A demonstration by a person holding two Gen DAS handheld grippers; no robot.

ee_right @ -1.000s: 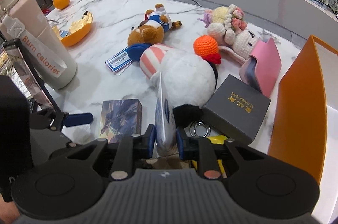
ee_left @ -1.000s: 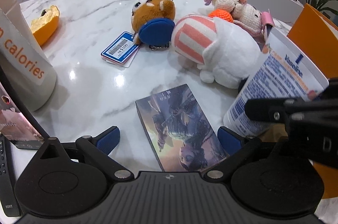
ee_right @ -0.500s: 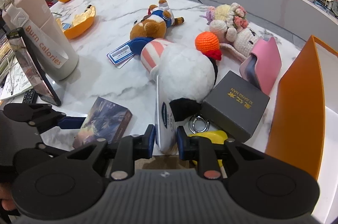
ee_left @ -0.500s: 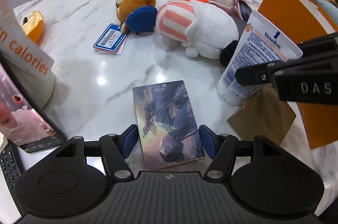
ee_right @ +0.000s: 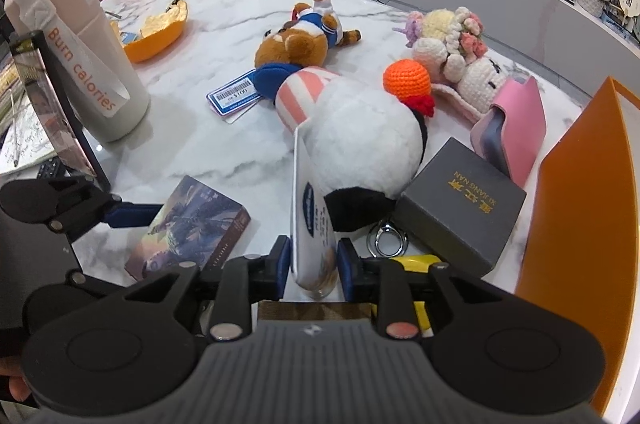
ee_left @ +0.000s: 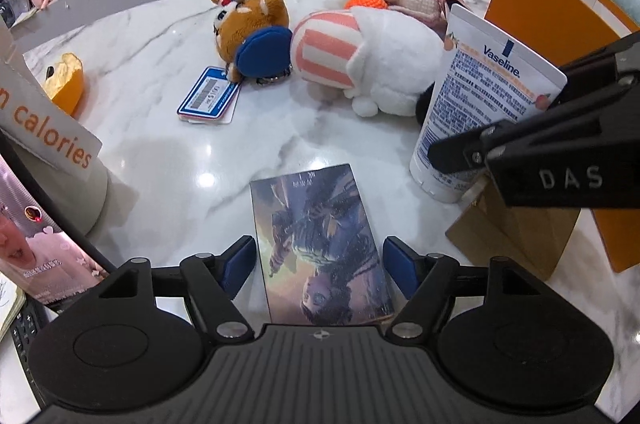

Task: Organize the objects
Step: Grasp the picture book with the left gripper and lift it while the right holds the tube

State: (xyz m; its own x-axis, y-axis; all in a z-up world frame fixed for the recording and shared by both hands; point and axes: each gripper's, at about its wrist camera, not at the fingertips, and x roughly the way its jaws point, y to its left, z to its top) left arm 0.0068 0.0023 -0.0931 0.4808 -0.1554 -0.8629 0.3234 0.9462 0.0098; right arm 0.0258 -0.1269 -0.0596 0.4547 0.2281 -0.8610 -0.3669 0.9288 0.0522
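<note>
A flat picture box lies on the marble table. My left gripper straddles its near end; the jaws are opening, and the blue pads stand just off its long sides. In the right wrist view the same box lies at the lower left, with one of the left gripper's fingers at its edge. A white Vaseline tube stands cap down, and my right gripper is shut on its lower part, the jaws starting to open. The tube appears at the right of the left wrist view.
A white plush, a brown bear plush and crochet dolls crowd the middle. A grey gift box, a pink case and an orange folder stand right. A "Burn calories" bottle and a standing frame are left.
My left gripper's jaws went from wide open to close beside the picture box, which turned a little on the table. My right gripper kept the tube upright in place.
</note>
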